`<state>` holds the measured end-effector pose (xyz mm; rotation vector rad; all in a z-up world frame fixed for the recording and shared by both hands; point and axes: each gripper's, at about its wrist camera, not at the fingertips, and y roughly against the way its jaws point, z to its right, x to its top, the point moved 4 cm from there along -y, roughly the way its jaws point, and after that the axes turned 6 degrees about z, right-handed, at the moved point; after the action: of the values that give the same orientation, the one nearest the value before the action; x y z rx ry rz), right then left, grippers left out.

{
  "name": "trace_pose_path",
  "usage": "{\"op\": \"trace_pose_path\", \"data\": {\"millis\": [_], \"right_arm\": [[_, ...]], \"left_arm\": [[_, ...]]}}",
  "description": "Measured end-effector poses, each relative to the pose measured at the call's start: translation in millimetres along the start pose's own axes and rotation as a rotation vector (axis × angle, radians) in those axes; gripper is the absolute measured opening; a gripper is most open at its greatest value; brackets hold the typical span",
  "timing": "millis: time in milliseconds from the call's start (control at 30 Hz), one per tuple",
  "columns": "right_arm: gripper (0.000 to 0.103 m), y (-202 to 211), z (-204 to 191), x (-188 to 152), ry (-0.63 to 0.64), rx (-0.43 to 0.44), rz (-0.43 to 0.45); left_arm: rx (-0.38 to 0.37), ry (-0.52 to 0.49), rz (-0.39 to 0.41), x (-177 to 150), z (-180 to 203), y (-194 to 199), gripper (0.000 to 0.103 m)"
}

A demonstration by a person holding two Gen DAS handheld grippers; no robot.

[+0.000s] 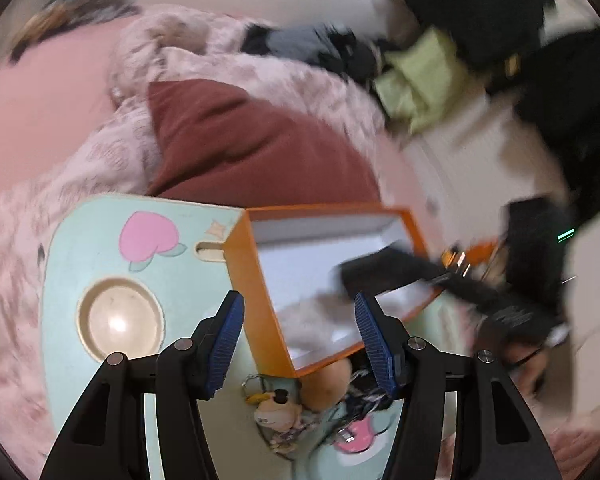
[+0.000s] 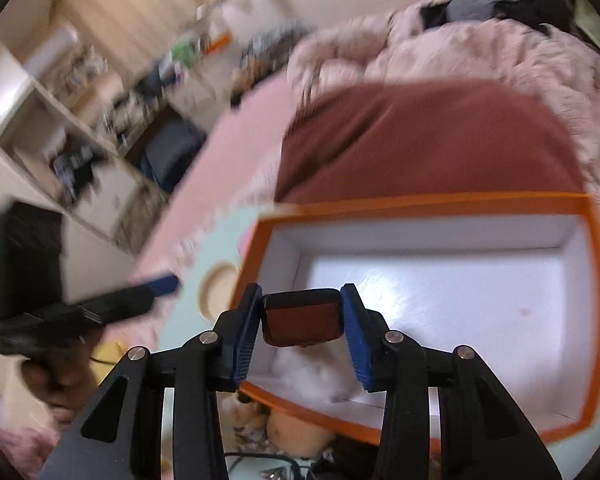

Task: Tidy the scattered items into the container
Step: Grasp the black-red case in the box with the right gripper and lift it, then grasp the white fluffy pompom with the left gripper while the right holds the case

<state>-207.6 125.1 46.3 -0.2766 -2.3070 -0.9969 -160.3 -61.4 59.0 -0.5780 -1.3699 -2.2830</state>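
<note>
The right tool [image 2: 300, 312] is gripping a small dark case [image 2: 302, 322] over the orange box [image 2: 420, 202]; the left tool [image 1: 300, 320] is hanging released, holding nothing, above the box's near corner.

Left gripper [image 1: 298, 344] gapes (empty); right gripper [image 2: 300, 334] clamps something.

Orange box [image 2: 452, 202]: open top, white floor mostly bare at the far and right side; a white fluffy item [image 2: 320, 368] fills its near corner. Mint lap table [image 1: 84, 264]: bare around the round cup recess [image 1: 120, 322]; small toys [image 1: 278, 412] crowd the strip before the box's near wall. Maroon pillow [image 2: 428, 140] stands close behind the box, pink blanket [image 2: 480, 52] beyond.
</note>
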Motion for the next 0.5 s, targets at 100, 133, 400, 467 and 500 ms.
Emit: {"op": "trace_pose_path", "data": {"millis": [100, 133, 400, 467, 500], "right_arm": [[0.042, 44.5, 9.8, 1.2, -0.023, 0.004, 0.084], [0.042, 56.3, 13.6, -0.3, -0.033, 0.001, 0.103], [0.042, 121.5, 49.6, -47.3, -0.151, -0.028, 0.148], [0.042, 126.8, 63.1, -62.8, -0.196, -0.025, 0.134], [0.042, 127.4, 69.7, -70.8, -0.218, -0.028, 0.129]], "left_arm": [[-0.001, -0.090, -0.153, 2.7, 20.1, -30.0, 0.057], [0.012, -0.085, -0.205, 2.8, 21.5, -40.5, 0.056], [0.168, -0.234, -0.467, 1.7, 46.4, -99.3, 0.044], [0.172, -0.226, -0.540, -6.5, 48.8, -108.0, 0.044], [0.181, -0.233, -0.568, -10.9, 49.8, -111.3, 0.044]]}}
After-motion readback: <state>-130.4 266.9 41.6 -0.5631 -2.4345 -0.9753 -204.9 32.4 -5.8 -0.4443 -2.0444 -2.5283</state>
